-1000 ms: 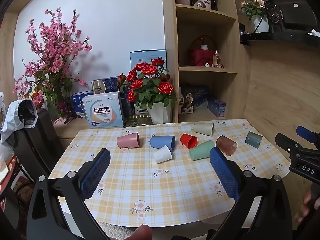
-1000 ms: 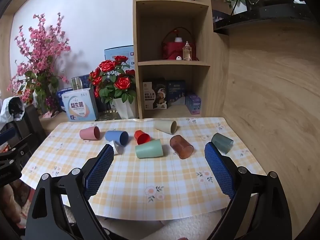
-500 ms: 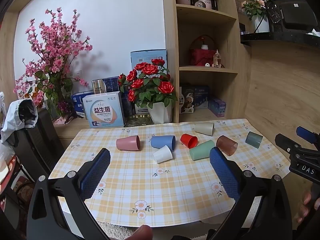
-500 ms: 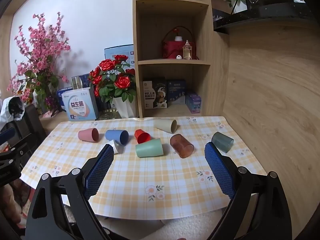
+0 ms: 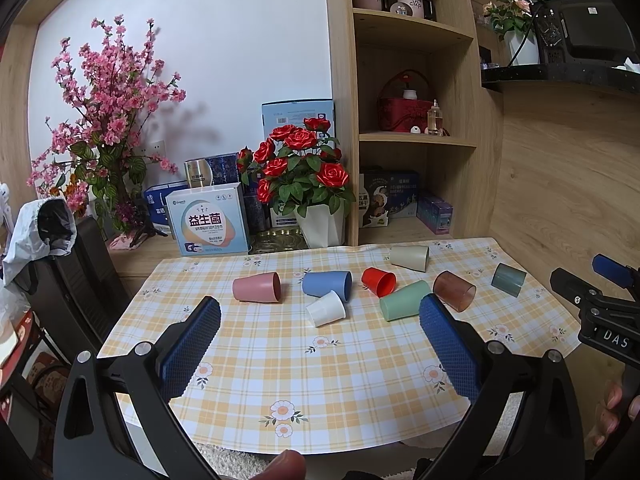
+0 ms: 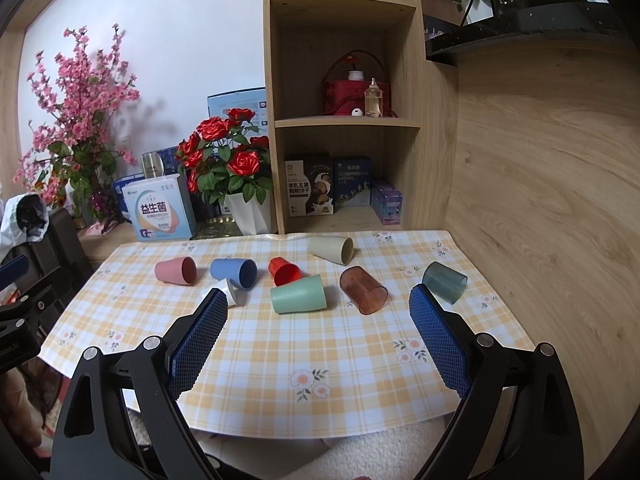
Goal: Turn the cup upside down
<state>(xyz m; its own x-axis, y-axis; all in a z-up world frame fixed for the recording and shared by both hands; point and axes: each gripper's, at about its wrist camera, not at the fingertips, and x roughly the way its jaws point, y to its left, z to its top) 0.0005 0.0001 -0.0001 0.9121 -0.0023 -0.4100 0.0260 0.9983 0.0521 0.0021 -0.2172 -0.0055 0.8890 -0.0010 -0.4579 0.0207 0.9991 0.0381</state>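
Eight cups lie on their sides across the far half of the checked tablecloth [image 5: 320,376], and none is turned over yet. Working from your left: the pink cup [image 5: 257,287], the blue cup [image 5: 327,284] with the white cup [image 5: 326,309] just in front of it, the red cup [image 5: 378,281], the green cup [image 5: 402,301], the beige cup [image 5: 409,257] nearest the shelf unit [image 5: 400,100], the brown translucent cup [image 5: 454,291] and the grey-teal translucent cup [image 6: 444,282] close to the right-hand wall.

Your left gripper [image 5: 320,312] is spread wide with nothing between its blue pads and hangs short of the row, well apart from every cup. Your right gripper [image 6: 316,300] is just as wide open and empty, also short of the row.

Judging by their look, these are light, stiff plastic tumblers with smooth walls, so they will likely roll or skid if nudged. Take whichever cup you choose across its body near the middle, pads on opposite sides of the wall, and squeeze gently. The white cup touching the blue one may knock its neighbour as you close.
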